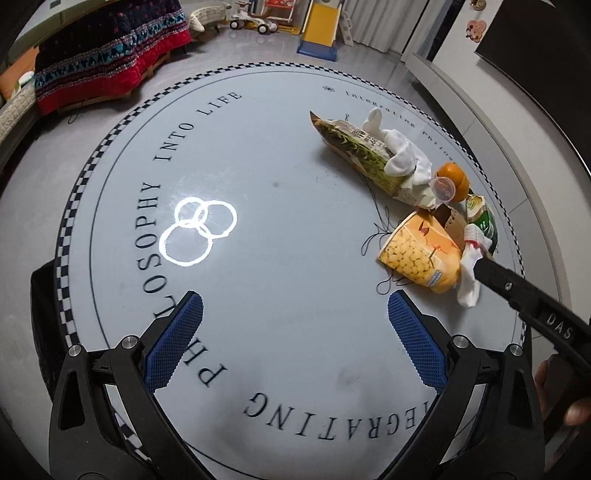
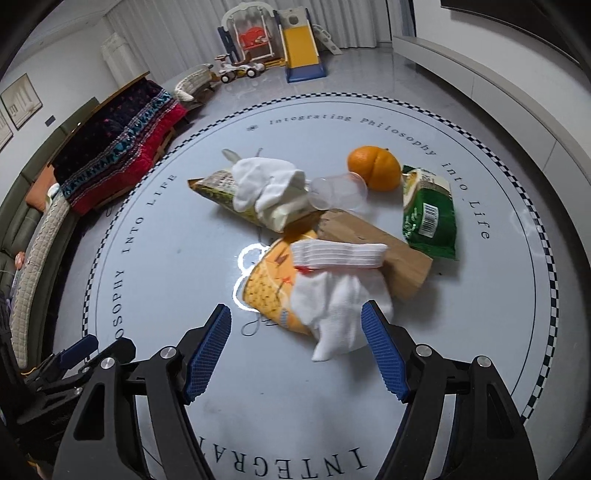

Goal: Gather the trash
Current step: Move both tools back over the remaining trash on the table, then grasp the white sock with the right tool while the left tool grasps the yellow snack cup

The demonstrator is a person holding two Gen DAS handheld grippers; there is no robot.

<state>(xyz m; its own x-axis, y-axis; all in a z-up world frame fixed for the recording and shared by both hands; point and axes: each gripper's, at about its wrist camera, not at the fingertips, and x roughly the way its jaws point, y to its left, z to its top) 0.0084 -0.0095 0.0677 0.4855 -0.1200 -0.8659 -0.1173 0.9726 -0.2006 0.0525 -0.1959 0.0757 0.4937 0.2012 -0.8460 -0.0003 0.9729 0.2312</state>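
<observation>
Grey mat (image 1: 280, 155) bare left of trash (image 1: 417, 254).

Both cameras ride just behind their blue-padded fingers and look down and forward over the round printed desk (image 1: 280, 155). The left wrist view sits back over the near left part, with the pile of rubbish off to its right and the right tool (image 1: 480, 264) reaching into frame there. The right wrist view hangs close above that same pile, the white sock (image 2: 340, 306) between its fingers. Both share the orange (image 1: 456, 177) (image 2: 375, 168), the yellow corn packet (image 1: 417, 254) (image 2: 269, 284), and the toy slide (image 1: 321, 22) (image 2: 301, 44) at the far wall.
</observation>
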